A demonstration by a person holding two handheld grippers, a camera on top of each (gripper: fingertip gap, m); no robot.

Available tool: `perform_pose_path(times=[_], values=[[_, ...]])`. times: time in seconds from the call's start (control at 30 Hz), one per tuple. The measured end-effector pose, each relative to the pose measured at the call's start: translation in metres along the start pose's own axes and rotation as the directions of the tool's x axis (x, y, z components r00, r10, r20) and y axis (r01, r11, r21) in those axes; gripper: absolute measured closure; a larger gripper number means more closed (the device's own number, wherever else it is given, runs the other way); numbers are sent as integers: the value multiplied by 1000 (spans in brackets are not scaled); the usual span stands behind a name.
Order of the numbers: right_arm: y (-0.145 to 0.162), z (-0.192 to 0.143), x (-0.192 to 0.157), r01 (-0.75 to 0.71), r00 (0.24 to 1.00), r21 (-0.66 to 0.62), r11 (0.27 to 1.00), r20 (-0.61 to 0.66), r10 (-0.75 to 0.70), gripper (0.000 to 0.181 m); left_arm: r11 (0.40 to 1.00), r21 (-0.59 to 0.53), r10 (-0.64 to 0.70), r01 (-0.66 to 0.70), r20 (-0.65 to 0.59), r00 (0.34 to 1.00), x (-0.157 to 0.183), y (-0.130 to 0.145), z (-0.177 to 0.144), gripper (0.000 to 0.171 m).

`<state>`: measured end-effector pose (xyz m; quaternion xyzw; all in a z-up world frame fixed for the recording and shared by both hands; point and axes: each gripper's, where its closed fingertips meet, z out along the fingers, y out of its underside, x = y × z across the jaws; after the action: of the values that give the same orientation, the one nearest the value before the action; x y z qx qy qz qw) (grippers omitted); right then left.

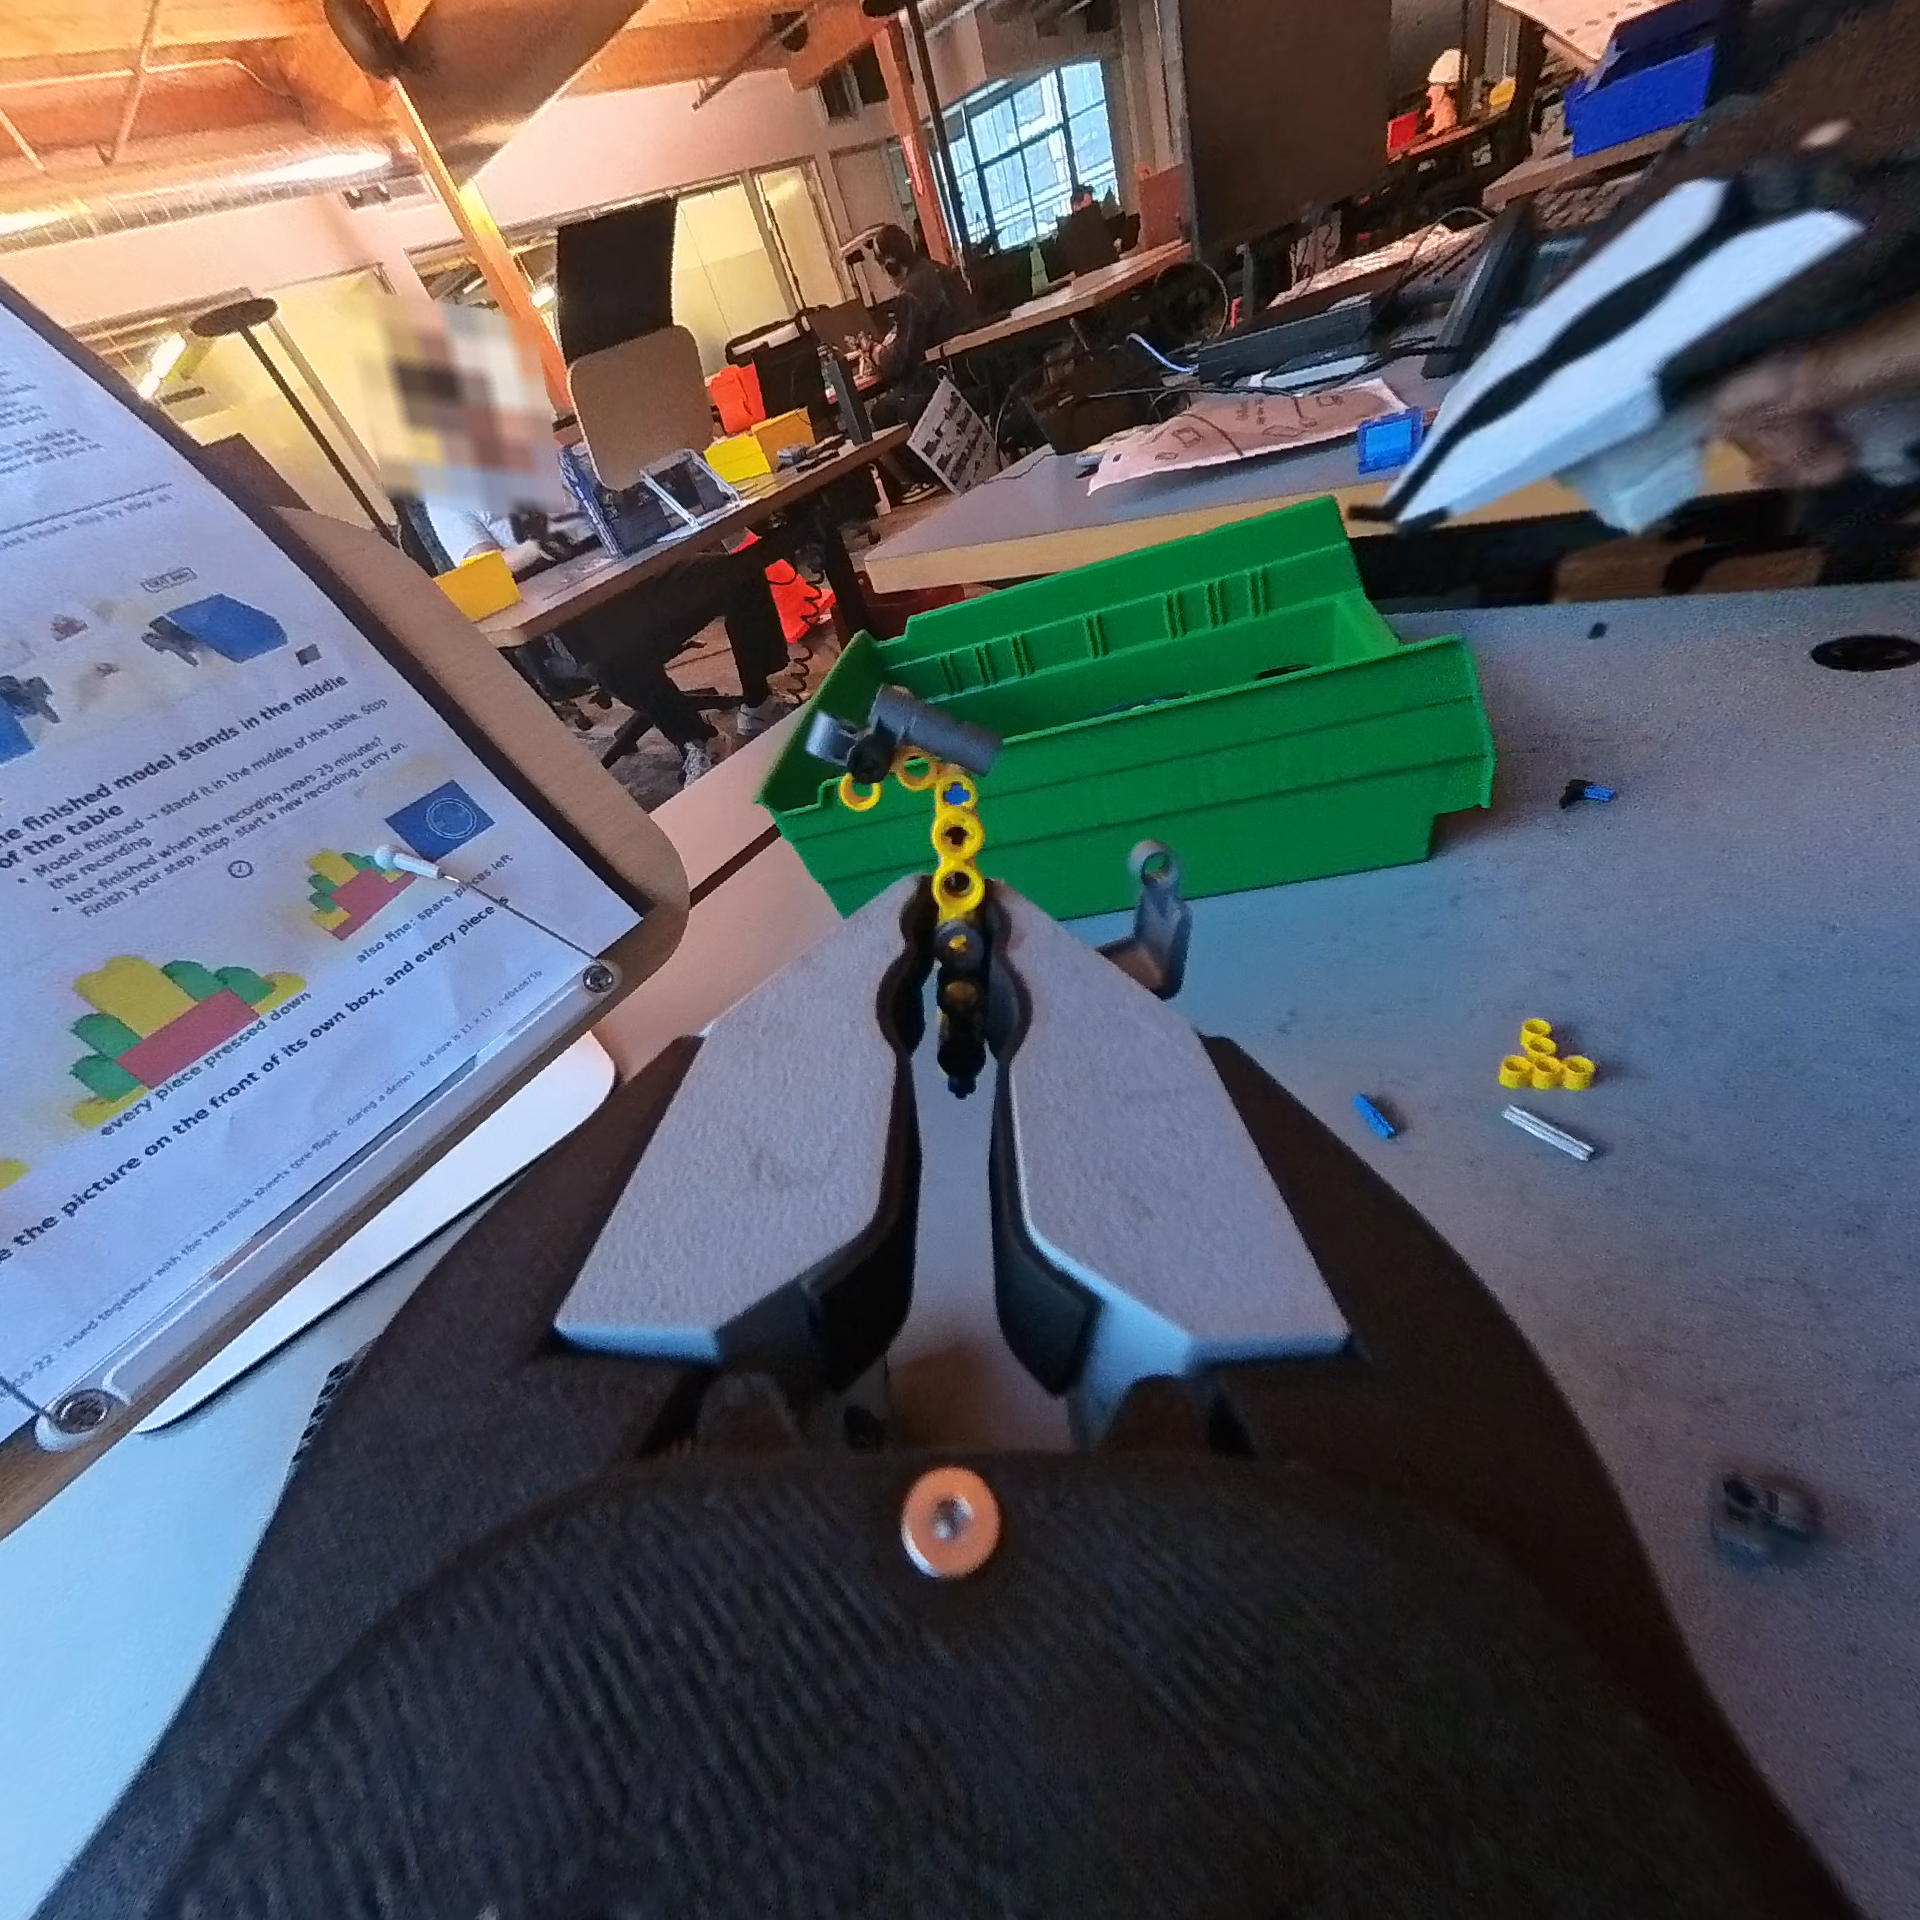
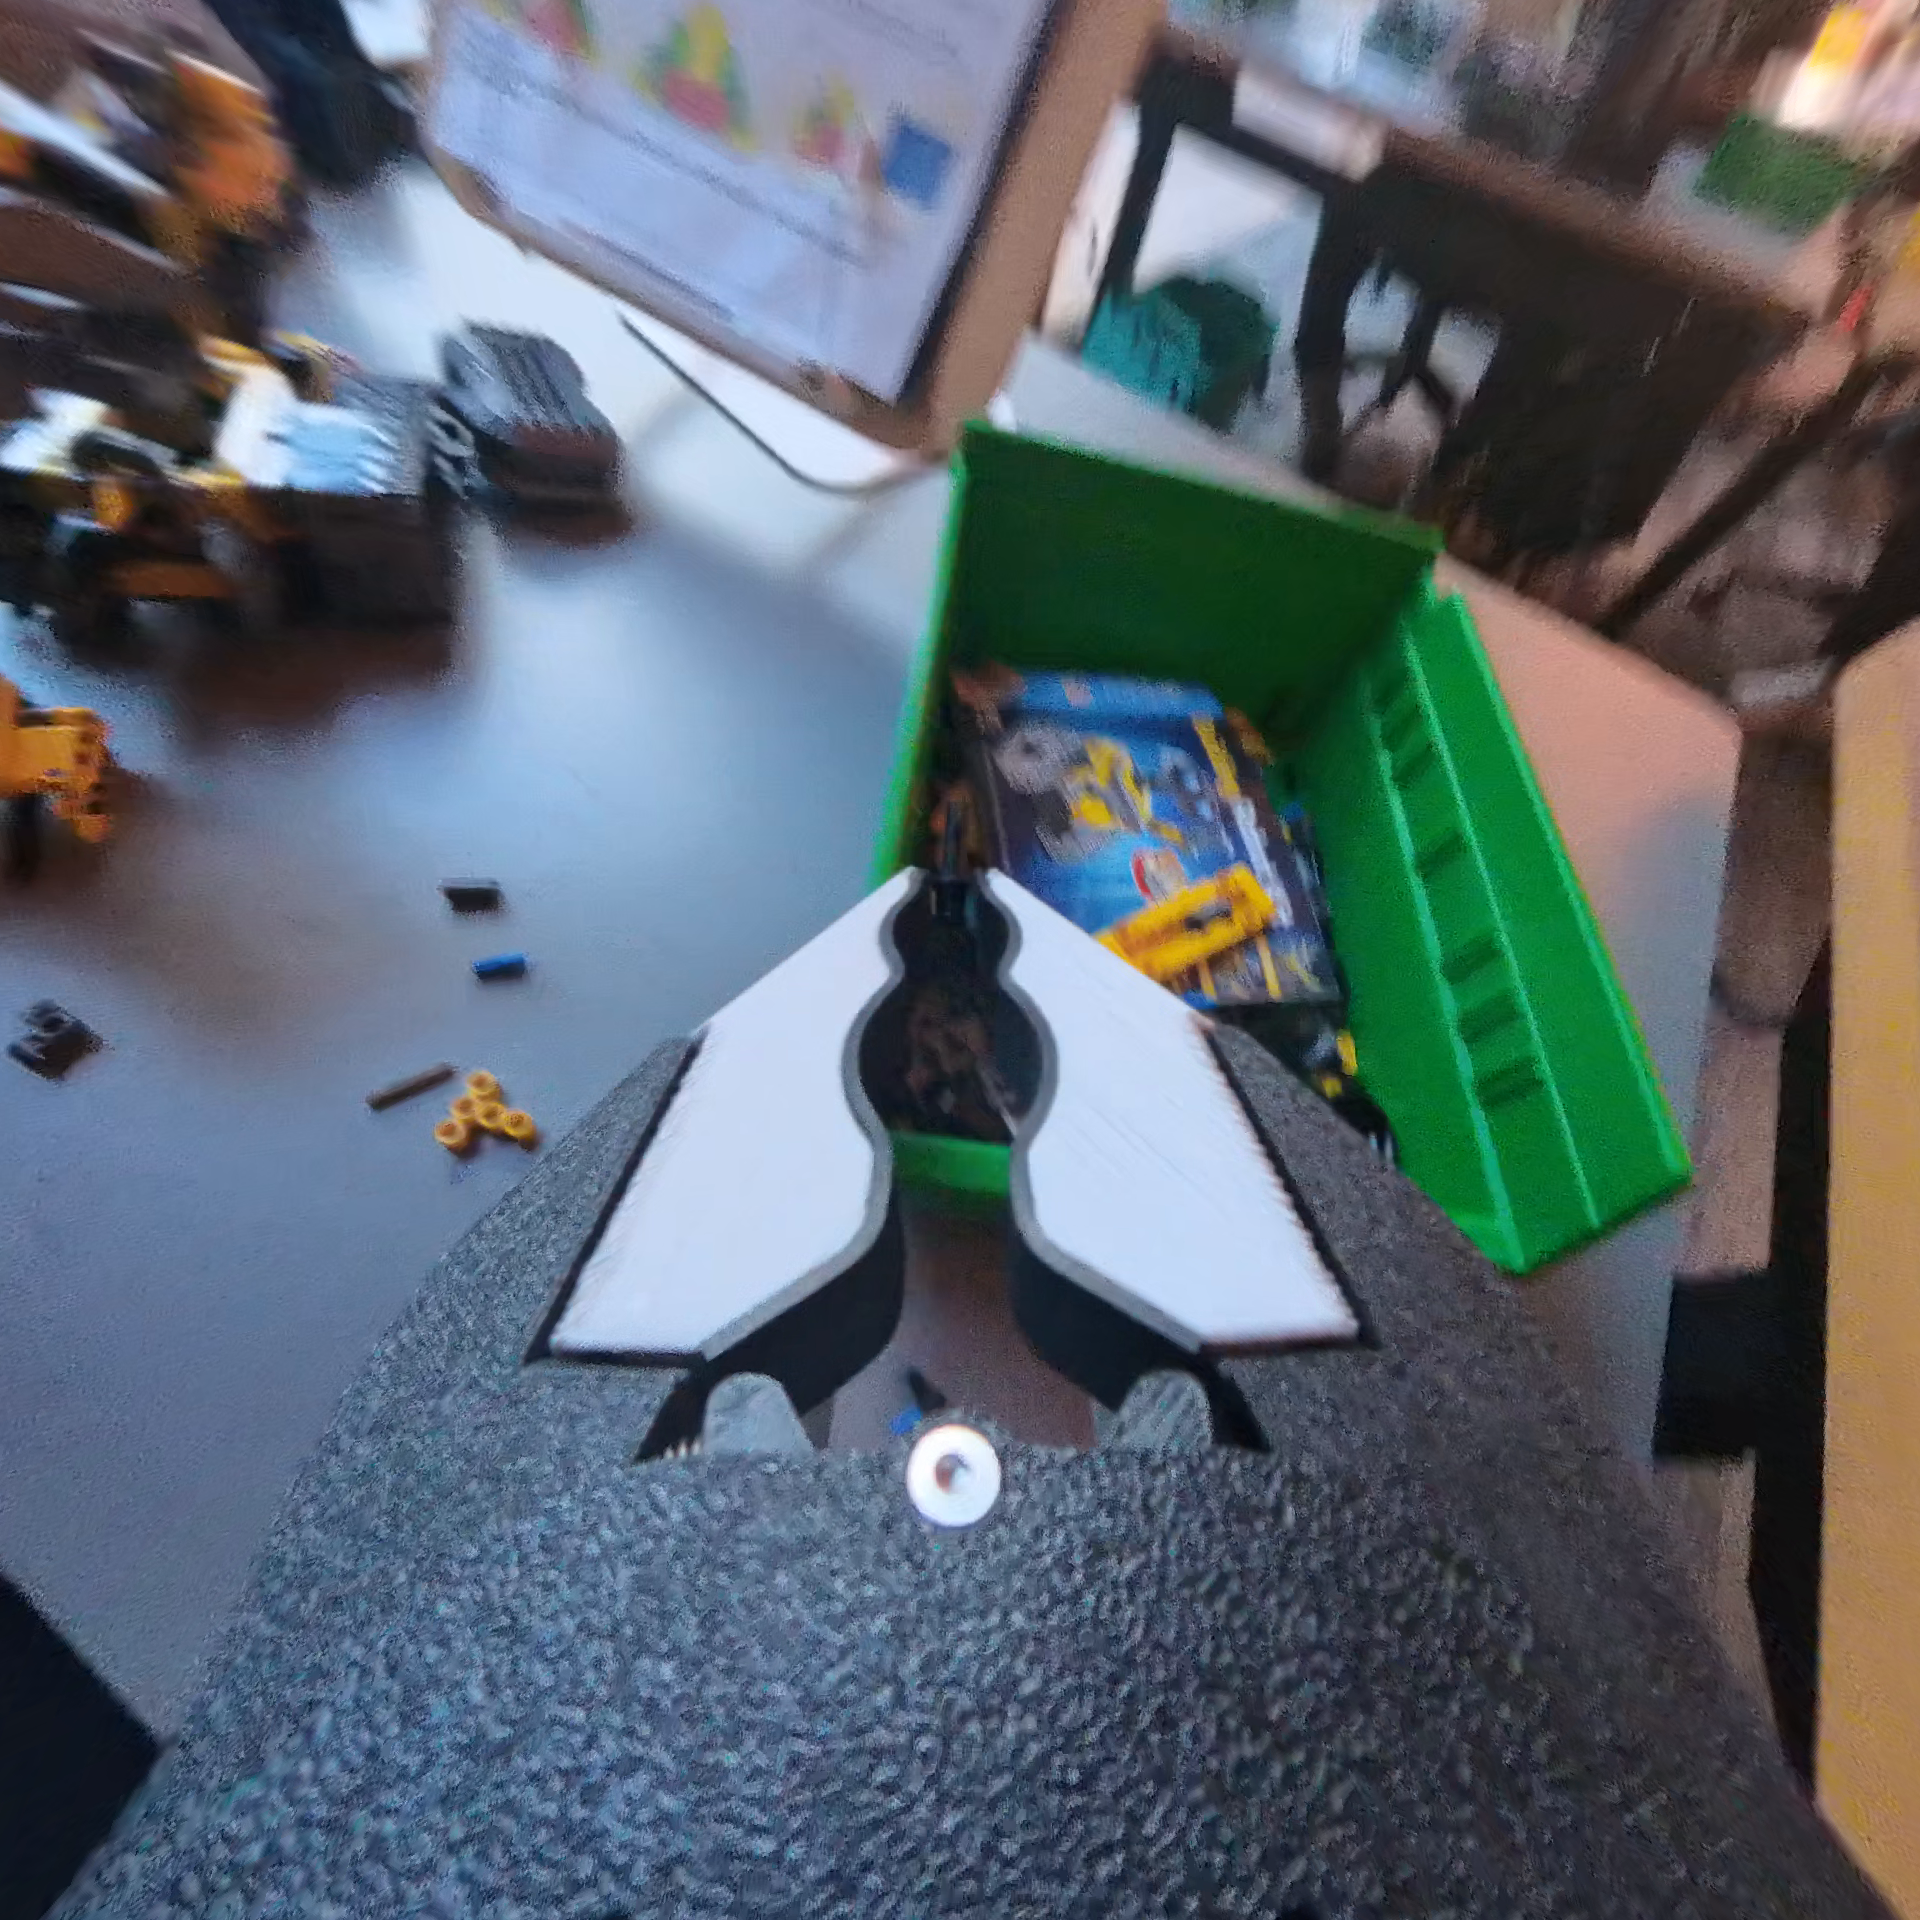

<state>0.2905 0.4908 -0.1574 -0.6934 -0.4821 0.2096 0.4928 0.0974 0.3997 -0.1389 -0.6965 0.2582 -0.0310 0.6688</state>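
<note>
My left gripper (image 1: pixel 958 906) is shut on a yellow perforated beam (image 1: pixel 956 836) and holds it upright above the grey table (image 1: pixel 1558 1351). A grey and black connector (image 1: pixel 920 730) sits on the beam's top end. Behind it stands a green bin (image 1: pixel 1143 821). My right gripper (image 2: pixel 951 888) hovers over the near end of that bin (image 2: pixel 1455 883), jaws almost together on a small black piece (image 2: pixel 949 896); this view is blurred. The right gripper also shows in the left wrist view (image 1: pixel 1387 511) at the upper right, raised above the bin.
The bin holds a blue booklet (image 2: pixel 1143 810) and yellow parts. On the table lie a yellow ring cluster (image 1: pixel 1546 1062), a blue pin (image 1: pixel 1374 1117), a grey axle (image 1: pixel 1548 1132) and a grey curved piece (image 1: pixel 1158 920). An instruction board (image 1: pixel 260 935) leans at left. A yellow-black model (image 2: pixel 208 468) stands far left. My hands' fingertips stand some 20 cm from each other. From either gripper's tips it is about 20 cm to the blue pin (image 1: pixel 1374 1117).
</note>
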Motion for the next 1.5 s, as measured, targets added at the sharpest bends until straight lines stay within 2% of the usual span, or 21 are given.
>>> perform_pose_path(times=[0.07, 0.1, 0.17, 0.23, 0.33, 0.4, 0.5, 0.57, 0.73, 0.77, 0.83, 0.9, 0.97, 1.03, 1.1, 1.17, 1.2, 1.23, 1.37, 1.43, 1.5], values=[[24, 12, 25, -67, 998, -188, 980, 3, 68, 147, 1000, 0, 9, -9, -1, 1000, 2, 0, 0, 167], [31, 16, 32, -53, 999, -232, 971, -10, 52, 153, 1000, -2, 14, -14, 0, 1000, 2, 0, 0, 167], [22, 17, 33, -11, 1000, -175, 984, -10, 10, 161, 1000, -7, 22, -22, 7, 1000, 1, 1, 0, 167], [11, 11, 18, -44, 998, -123, 991, 37, 49, 155, 1000, -6, 19, -19, 18, 1000, -3, 1, -1, 167], [4, -2, -46, -34, 966, -79, 996, 254, 53, 155, 1000, 4, -8, 7, 20, 1000, -8, -1, -3, 168], [26, -1, -92, 36, 930, -149, 988, 368, 22, 150, 1000, 9, -19, 19, 12, 1000, -7, -2, -4, 168], [64, 12, -135, 89, 895, -244, 966, 445, 30, 136, 1000, 6, -11, 11, -2, 1000, -2, -2, -2, 167], [79, 23, -147, 78, 884, -279, 957, 463, 63, 130, 1000, -2, 3, -3, -7, 1000, 1, 0, -1, 167], [100, 43, -144, 82, 892, -332, 940, 446, 80, 143, 1000, -13, 11, -11, -2, 1000, 0, 3, 0, 167], [104, 44, -145, 91, 886, -342, 935, 456, 80, 157, 1000, -12, 8, -8, 1, 1000, -1, 2, 0, 168], [106, 41, -145, 103, 876, -347, 932, 476, 81, 159, 1000, -10, 3, -3, 4, 1000, -3, 2, -1, 168], [92, 38, -140, 88, 887, -318, 944, 455, 70, 159, 1000, -10, 0, 0, 2, 1000, -3, 2, -1, 167], [46, 27, -125, 48, 916, -175, 983, 401, 27, 159, 1000, -12, 2, -2, 0, 1000, -2, 2, -1, 167], [-10, 9, -86, 23, 967, -2, 1000, 255, -22, 159, 1000, -13, 2, -3, -5, 1000, 0, 3, 0, 167], [-42, -4, -28, 16, 998, 61, 998, 65, -20, 159, 1000, -18, 2, -2, -13, 1000, 2, 4, 1, 168], [-32, 3, 17, -20, 1000, -55, 998, -12, 20, 153, 1000, -23, 9, -9, -19, 1000, 4, 4, 1, 167], [-18, 12, 28, -56, 998, -149, 987, 0, 56, 135, 1000, -26, 13, -13, -20, 1000, 5, 5, 2, 167], [-9, 18, 34, -80, 997, -204, 976, 0, 81, 129, 999, -29, 16, -17, -19, 1000, 5, 5, 2, 167], [-14, 23, 11, -42, 999, -154, 987, 10, 44, 138, 999, -30, 12, -13, -7, 1000, 0, 5, 0, 167], [-15, 24, -28, -25, 995, -124, 992, 92, 36, 139, 1000, -24, 2, -2, -5, 1000, -2, 4, -1, 168], [-4, 30, -84, -21, 968, -131, 991, 246, 53, 145, 1000, -20, -3, 2, -9, 1000, -1, 3, -1, 168]])
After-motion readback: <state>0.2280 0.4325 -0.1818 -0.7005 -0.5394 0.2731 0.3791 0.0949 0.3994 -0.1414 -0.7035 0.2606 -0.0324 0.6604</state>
